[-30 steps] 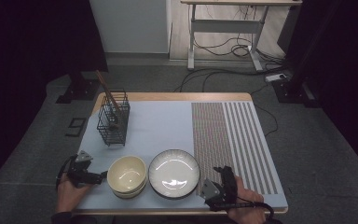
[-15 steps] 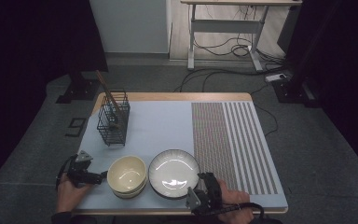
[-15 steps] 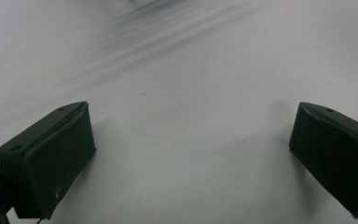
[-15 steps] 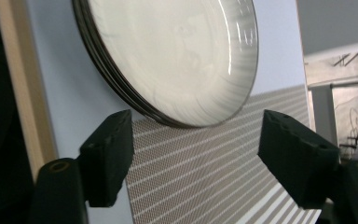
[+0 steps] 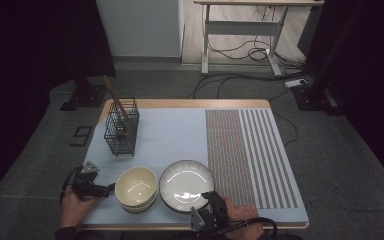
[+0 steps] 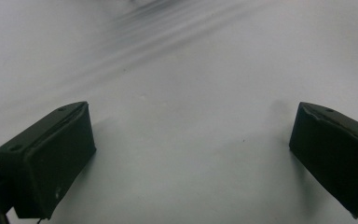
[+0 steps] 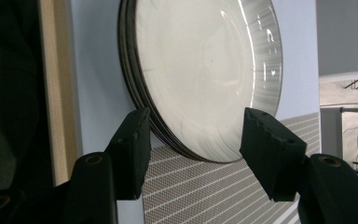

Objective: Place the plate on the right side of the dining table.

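The right gripper (image 7: 193, 154) is straddling the plate (image 7: 205, 79) rim, jaws just closing, half-open, not yet gripping; the left gripper (image 6: 186, 158) is waiting wide open, empty.

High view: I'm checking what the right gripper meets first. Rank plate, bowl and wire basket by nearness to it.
From the right gripper:
1. Plate, right at its jaws, front centre.
2. Bowl, left of the plate.
3. Wire basket, far back left.
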Action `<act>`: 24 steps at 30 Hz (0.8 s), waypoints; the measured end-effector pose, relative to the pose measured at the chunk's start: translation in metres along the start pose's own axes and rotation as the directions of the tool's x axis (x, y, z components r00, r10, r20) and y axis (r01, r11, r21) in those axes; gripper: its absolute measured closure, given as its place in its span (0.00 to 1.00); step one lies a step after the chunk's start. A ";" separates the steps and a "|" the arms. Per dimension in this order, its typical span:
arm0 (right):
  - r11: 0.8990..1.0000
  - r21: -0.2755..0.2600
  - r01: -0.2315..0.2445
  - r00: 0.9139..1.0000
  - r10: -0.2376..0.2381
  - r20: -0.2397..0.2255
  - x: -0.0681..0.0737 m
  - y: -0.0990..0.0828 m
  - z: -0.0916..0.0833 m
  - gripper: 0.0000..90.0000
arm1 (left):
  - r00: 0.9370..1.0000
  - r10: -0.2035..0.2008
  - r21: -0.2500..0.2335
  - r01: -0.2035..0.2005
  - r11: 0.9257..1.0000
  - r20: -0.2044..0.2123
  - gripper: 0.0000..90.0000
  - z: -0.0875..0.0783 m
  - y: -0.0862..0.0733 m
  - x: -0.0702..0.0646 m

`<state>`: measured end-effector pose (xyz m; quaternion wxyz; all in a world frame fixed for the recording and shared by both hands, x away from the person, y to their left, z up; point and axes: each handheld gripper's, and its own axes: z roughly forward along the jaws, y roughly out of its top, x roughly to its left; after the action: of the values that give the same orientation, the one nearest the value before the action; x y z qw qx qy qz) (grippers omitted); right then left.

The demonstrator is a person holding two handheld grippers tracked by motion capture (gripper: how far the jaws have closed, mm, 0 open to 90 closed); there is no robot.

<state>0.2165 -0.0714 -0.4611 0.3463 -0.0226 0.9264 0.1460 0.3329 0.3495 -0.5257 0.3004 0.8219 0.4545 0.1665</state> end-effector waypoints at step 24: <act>0.993 0.035 0.113 0.993 -0.111 -0.042 0.009 0.019 0.014 0.68 | 1.000 0.001 0.001 -0.001 1.000 0.002 0.00 0.000 0.000 0.000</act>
<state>0.2156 -0.0483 -0.4720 0.3359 -0.0710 0.9329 0.1086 0.3331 0.3496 -0.5257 0.3006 0.8223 0.4540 0.1656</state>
